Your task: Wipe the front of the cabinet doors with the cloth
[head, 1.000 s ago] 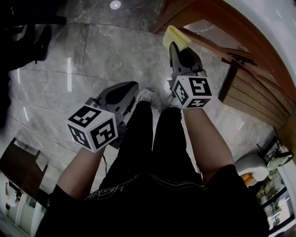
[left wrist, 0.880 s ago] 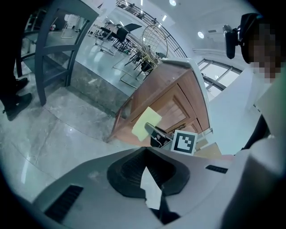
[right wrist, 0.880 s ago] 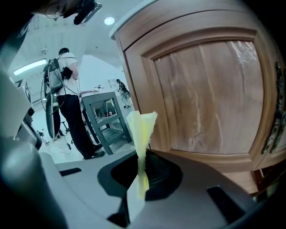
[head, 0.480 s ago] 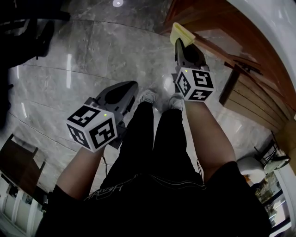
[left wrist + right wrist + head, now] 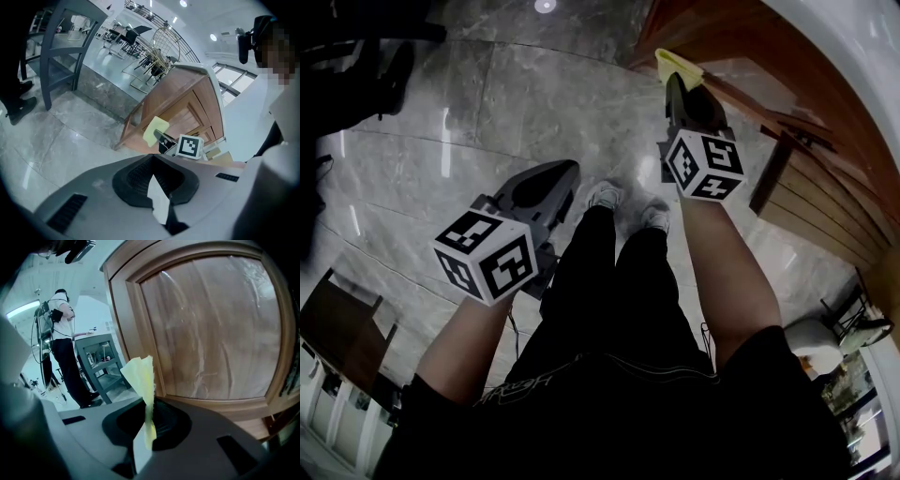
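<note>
Grey marble floor point(image 5: 534, 94), thin pale-yellow cloth point(image 5: 140, 376) clamped upright in right claw point(image 5: 148, 420) before brown cabinet door point(image 5: 211, 324), left claw point(image 5: 158, 190) together.

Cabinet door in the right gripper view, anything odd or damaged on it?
Pale streaks run down the cabinet door panel, perhaps smears or glare; no crack or dent shows. The right tongs hold the yellow cloth.

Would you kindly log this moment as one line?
right gripper: shut on yellow cloth | cloth by cabinet door | left gripper: shut
</note>
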`<state>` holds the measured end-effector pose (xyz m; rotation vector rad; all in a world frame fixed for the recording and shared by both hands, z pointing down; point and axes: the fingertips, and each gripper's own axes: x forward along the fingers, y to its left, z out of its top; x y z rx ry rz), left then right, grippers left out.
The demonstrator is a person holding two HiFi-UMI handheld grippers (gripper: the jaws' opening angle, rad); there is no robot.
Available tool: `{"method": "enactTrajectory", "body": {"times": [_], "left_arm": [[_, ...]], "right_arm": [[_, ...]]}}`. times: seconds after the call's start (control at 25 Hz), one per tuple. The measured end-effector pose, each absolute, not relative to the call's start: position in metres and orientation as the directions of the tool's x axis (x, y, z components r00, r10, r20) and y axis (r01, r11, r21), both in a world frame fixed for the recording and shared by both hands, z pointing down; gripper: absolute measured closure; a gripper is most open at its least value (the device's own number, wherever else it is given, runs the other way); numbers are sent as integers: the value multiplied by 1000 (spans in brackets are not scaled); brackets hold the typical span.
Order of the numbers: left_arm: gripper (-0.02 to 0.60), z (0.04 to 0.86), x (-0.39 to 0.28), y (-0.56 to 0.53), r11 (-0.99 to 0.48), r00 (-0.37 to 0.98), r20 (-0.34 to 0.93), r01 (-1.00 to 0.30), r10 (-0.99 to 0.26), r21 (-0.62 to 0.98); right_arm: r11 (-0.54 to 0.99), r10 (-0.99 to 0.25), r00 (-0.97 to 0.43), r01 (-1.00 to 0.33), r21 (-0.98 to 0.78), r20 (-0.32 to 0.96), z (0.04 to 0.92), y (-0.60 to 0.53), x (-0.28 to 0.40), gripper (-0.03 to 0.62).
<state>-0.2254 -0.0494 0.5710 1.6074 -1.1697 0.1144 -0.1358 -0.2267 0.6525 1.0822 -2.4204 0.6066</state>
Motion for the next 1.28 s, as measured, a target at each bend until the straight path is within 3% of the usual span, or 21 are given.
{"method": "enactTrajectory", "body": {"times": [1.28], "left_arm": [[575,564,-46,-64,-34,612,598,-713,-517,701]], "right_arm": [[446,-692,-493,-866,-225,527,650,-246,66,553]]}}
